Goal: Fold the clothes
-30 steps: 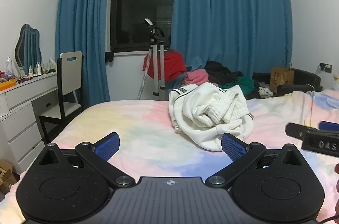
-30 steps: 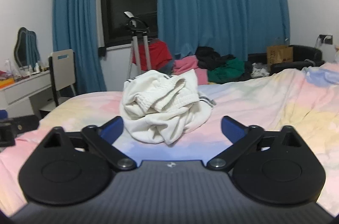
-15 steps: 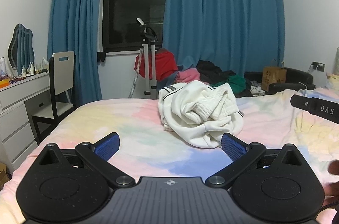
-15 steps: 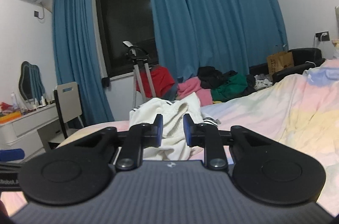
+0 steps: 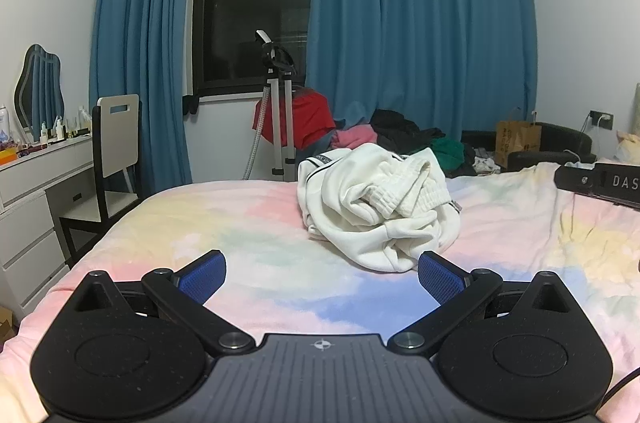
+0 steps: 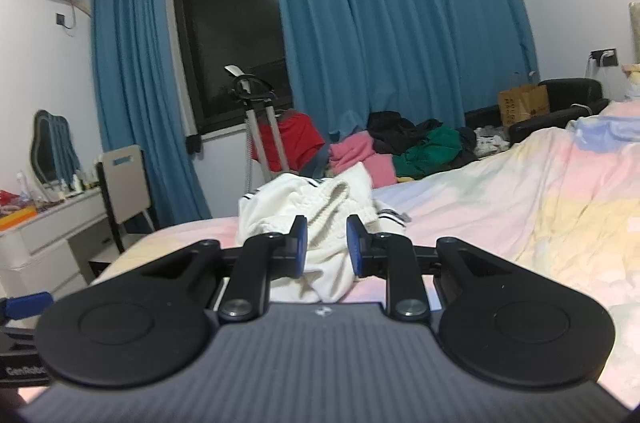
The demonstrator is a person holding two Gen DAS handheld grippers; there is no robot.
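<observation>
A crumpled white garment (image 5: 376, 207) with dark trim lies in a heap on the pastel bed (image 5: 240, 223). It also shows in the right wrist view (image 6: 320, 211). My left gripper (image 5: 322, 275) is open and empty, low over the bed, short of the heap. My right gripper (image 6: 326, 245) is nearly shut with a small gap between its blue pads, empty, held above the bed with the heap beyond it. Its body (image 5: 600, 183) shows at the right edge of the left wrist view.
A pile of coloured clothes (image 5: 400, 139) and a red item on a tripod stand (image 5: 280, 111) sit behind the bed by blue curtains. A chair (image 5: 116, 151) and white dresser (image 5: 36, 183) stand left. A black armchair (image 5: 556, 143) is at the right.
My right gripper closed from wide open to nearly shut and rose above the bed. My left gripper stayed open and tilted slightly.
</observation>
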